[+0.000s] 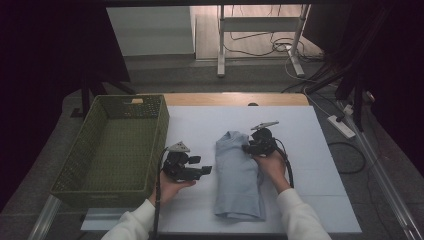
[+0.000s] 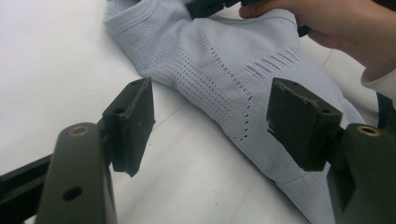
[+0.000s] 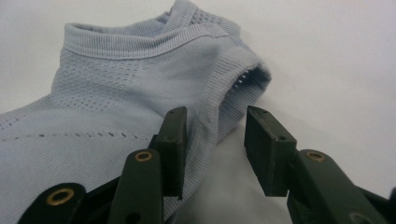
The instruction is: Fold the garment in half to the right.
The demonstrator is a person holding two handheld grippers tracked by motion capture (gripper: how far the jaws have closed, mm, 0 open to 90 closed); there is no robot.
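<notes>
- At the far left of the high view, a green woven plastic basket (image 1: pixel 112 145), rectangular and open-topped, stands on the counter (image 1: pixel 310 165), which is covered in a white sheet.
- Just right of the basket, the left hand-held gripper (image 1: pixel 204 171) rests low over the white surface in the person's left hand (image 1: pixel 170 187), pointing to the right toward the garment.
- Its jaws stand well apart with nothing between them; in the left gripper view the black pads (image 2: pixel 132 122) frame the near edge of the fabric without touching it.
- In the middle lies the light blue knitted sleeveless top (image 1: pixel 238 172), folded into a long narrow shape with its ribbed collar at the far end and its hem toward the person.
- The top lies flat on the white sheet, well clear of the basket; rows of small perforations cross its chest.
- At the upper right side of the top, the right hand-held gripper (image 1: pixel 248 147) is in the person's right hand (image 1: pixel 272 165), which rests on the fabric's edge.
- Its jaws are parted: in the right gripper view one pad (image 3: pixel 173 140) lies against the ribbed armhole edge, the other stands clear of it over the white sheet.
</notes>
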